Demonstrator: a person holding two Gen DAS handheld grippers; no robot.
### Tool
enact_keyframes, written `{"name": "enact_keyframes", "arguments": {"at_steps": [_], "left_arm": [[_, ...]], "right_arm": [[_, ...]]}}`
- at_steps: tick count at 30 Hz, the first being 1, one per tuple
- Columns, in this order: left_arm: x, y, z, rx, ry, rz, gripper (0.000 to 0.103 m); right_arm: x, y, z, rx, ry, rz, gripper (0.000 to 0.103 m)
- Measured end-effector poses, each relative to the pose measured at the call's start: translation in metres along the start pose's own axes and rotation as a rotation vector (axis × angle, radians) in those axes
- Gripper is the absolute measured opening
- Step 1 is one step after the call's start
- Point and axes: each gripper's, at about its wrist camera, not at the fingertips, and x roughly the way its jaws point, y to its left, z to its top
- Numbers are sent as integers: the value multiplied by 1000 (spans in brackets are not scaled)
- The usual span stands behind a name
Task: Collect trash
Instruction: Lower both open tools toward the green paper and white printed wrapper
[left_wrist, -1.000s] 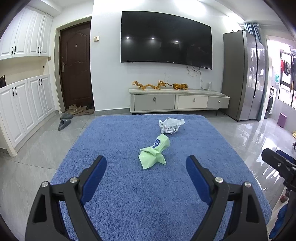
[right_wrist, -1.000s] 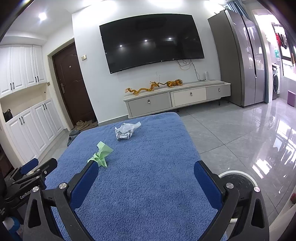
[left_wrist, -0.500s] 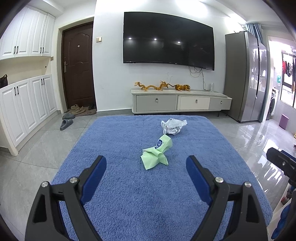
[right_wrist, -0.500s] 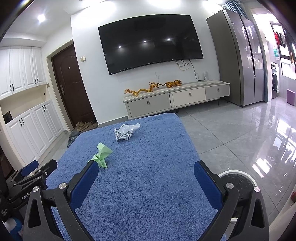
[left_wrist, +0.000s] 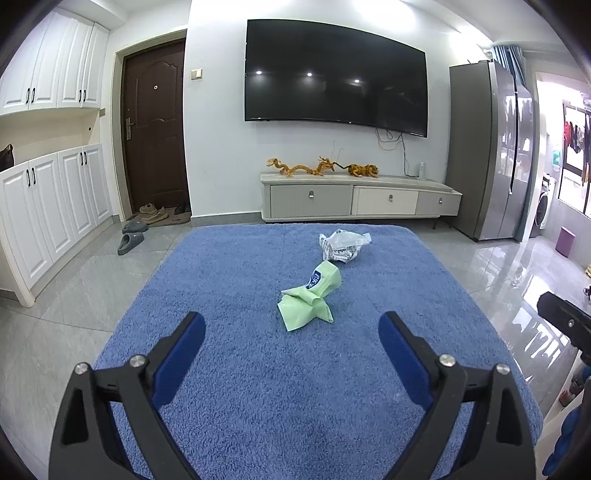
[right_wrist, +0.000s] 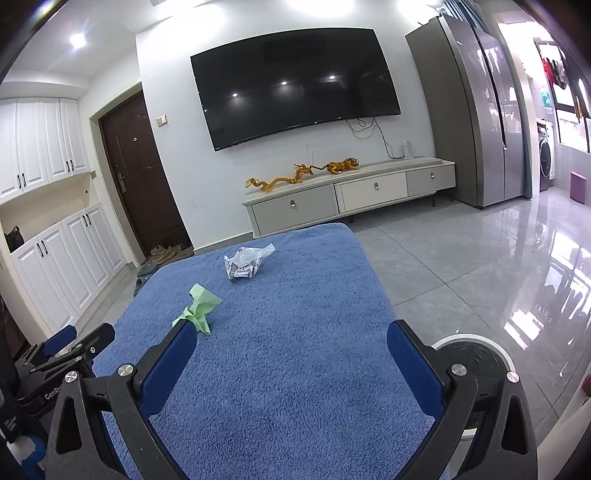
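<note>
Trash lay untouched on the blue-towelled counter (left_wrist: 258, 406), and neither gripper held any of it. Nearest, the left gripper (left_wrist: 291, 332) had its fingers spread wide, having just been opening, with nothing between them; the right gripper (right_wrist: 291, 347) also stood spread and empty above bare towel. Just beyond the left fingers sat the crumpled green wrapper (left_wrist: 310, 299), and close behind it, nearer the far edge, the crumpled white printed wrapper (left_wrist: 343, 245).

Both pieces looked light and springy, so a closing pinch might catch only a loose flap and let the rest slip free. Fingers driven too low could snag the towel's pile and drag the cloth, shifting both wrappers. A clumsy approach to the green one could nudge the white one toward the far edge and onto the tiled floor (right_wrist: 480, 258). The round white-rimmed bin (right_wrist: 476, 354) beside the right gripper sat below the counter, so a careless release might miss it.
</note>
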Motion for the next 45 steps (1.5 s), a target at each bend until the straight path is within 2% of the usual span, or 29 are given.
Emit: {"name": "enact_keyframes", "arguments": {"at_steps": [21,26,35,45], "left_arm": [[1,1,-2,7,-4,-4,96],[15,9,-6,-2,25,-4,96],[55,38,-2,-52,72,-49,96],[98,24,4,45,124,-143,96]], "right_arm": [[-5,-3,0,2,-10,-1,103],[4,-4,-2,7,12,-4,103],[30,-10,-6,1,77,-6,103],[62,-30,-2,17,138,-5,103]]}}
